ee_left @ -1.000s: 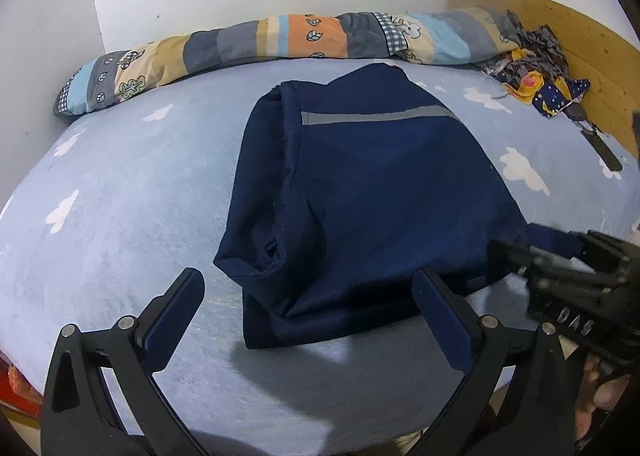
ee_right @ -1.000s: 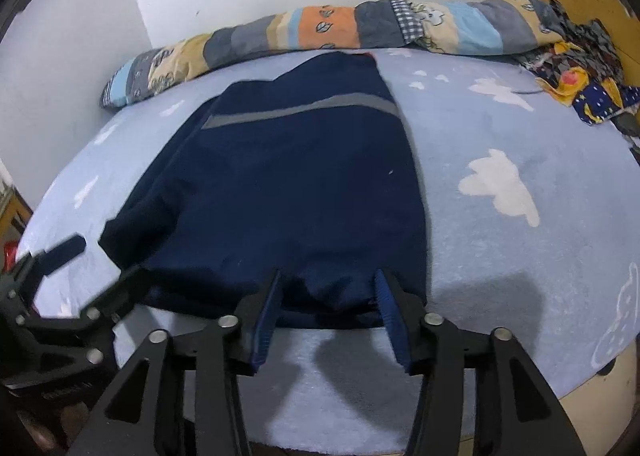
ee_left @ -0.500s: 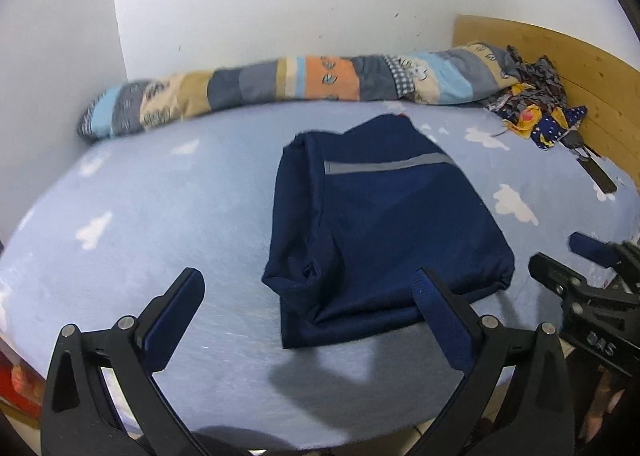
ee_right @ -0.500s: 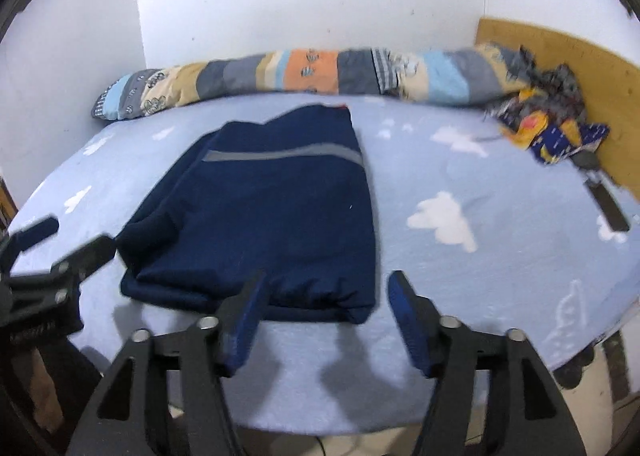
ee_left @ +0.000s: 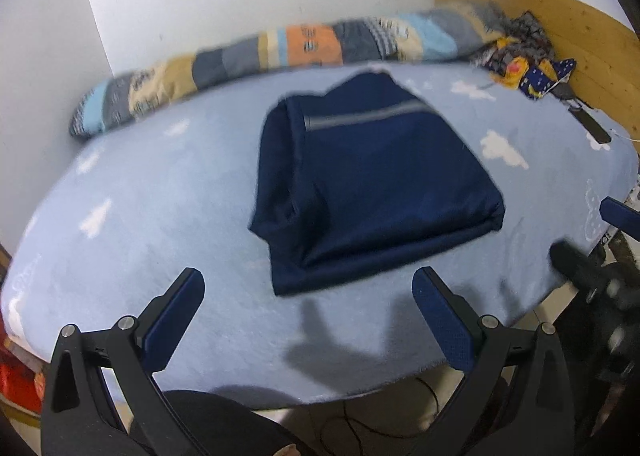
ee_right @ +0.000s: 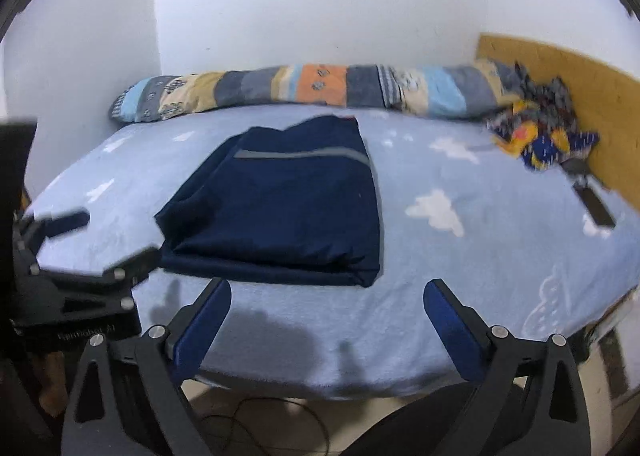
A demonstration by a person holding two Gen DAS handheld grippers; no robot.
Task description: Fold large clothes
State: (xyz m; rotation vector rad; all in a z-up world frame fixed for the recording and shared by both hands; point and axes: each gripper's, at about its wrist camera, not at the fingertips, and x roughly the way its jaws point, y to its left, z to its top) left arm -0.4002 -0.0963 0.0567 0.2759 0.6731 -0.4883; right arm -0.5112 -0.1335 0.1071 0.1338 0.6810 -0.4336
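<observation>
A folded navy garment (ee_left: 368, 184) with a grey stripe lies in the middle of the light-blue bed; it also shows in the right wrist view (ee_right: 288, 208). My left gripper (ee_left: 308, 316) is open and empty, held back over the bed's near edge, apart from the garment. My right gripper (ee_right: 326, 320) is open and empty, also back at the near edge. The left gripper shows at the left of the right wrist view (ee_right: 96, 240). The right gripper shows blurred at the right of the left wrist view (ee_left: 592, 240).
A patchwork bolster (ee_right: 312, 90) runs along the back wall. A heap of patterned clothes (ee_right: 540, 132) lies at the back right by a wooden headboard (ee_right: 580, 72). A dark flat object (ee_right: 596, 208) lies on the bed's right side. Cables lie on the floor below.
Both grippers have pulled back and up from the garment, which now lies free on the bed. The right gripper's jaws have opened wider.
</observation>
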